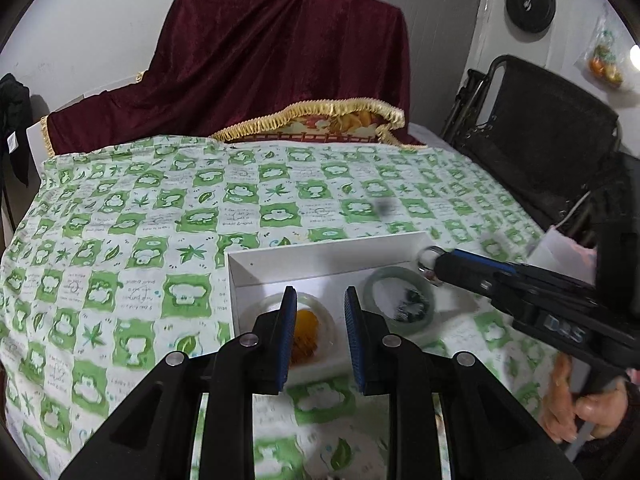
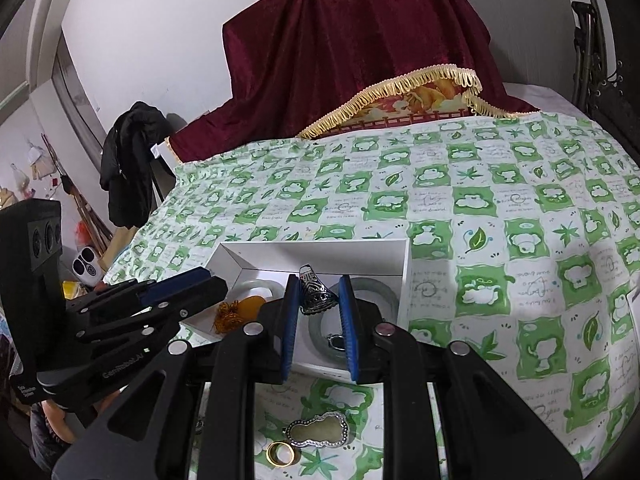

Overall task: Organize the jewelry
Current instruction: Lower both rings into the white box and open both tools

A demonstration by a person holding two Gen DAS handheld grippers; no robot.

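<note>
White box (image 2: 362,254) sits on the green-and-white checked cloth (image 2: 500,216) covering the worktop. Right claw (image 2: 319,298) over the box, pads closed on a dark patterned silver ring (image 2: 316,292), held above a pale green bangle (image 2: 320,338). Left claw (image 1: 320,318) hangs over the near left part of the box, pads set apart, nothing between them; below it an amber pendant (image 1: 306,334) inside a second pale bangle (image 1: 326,316). On the cloth nearer than the box: a gold ring (image 2: 281,453) just beside a silver gourd-shaped locket (image 2: 320,430). Dark red fringed drape (image 2: 360,56) at the far edge.
</note>
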